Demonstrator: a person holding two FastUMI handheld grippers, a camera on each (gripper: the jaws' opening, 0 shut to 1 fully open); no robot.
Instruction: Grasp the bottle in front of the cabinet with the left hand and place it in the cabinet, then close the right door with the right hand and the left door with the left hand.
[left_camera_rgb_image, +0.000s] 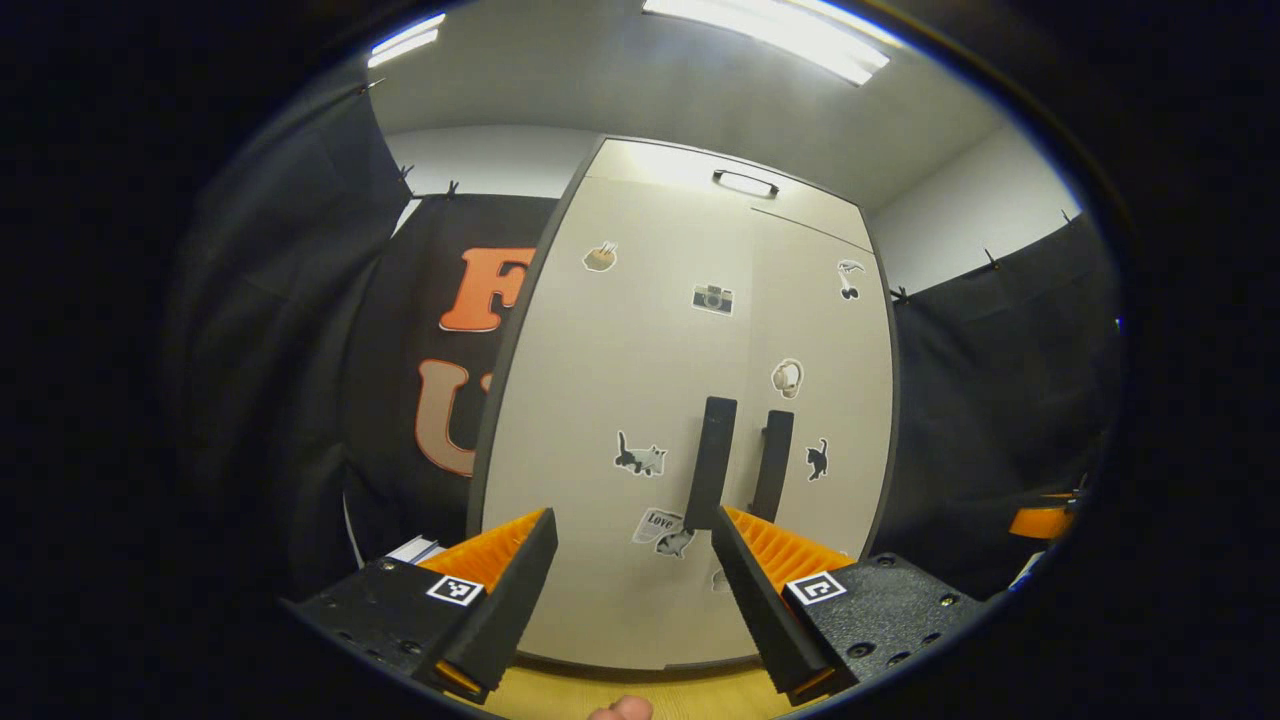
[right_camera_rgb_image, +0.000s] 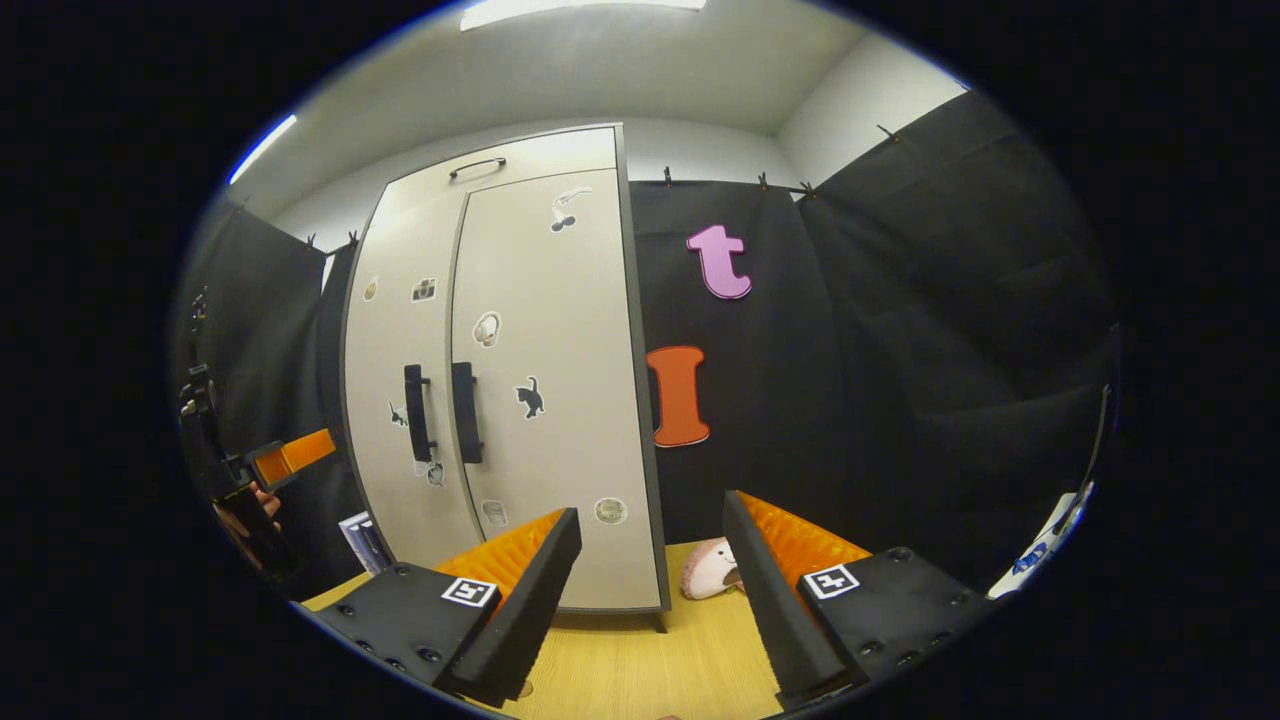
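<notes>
Both doors of the pale grey sticker-dotted cabinet (left_camera_rgb_image: 690, 400) sit closed ahead of the fingers — left gripper (left_camera_rgb_image: 632, 600) and right gripper (right_camera_rgb_image: 650, 600) both spread, holding nothing.

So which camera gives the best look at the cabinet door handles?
The left gripper view: the door handles sit large and near centre, just above the left gripper. In the right gripper view the same handles show smaller, off to the left.

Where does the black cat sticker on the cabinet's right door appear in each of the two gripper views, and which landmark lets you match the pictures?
Left gripper view: the black cat sticker sits right of centre, just right of the right door handle.
Right gripper view: the black cat sticker sits left of centre, again just right of the right door handle.
Shared landmark: the pair of dark vertical handles where the shut doors meet.
</notes>
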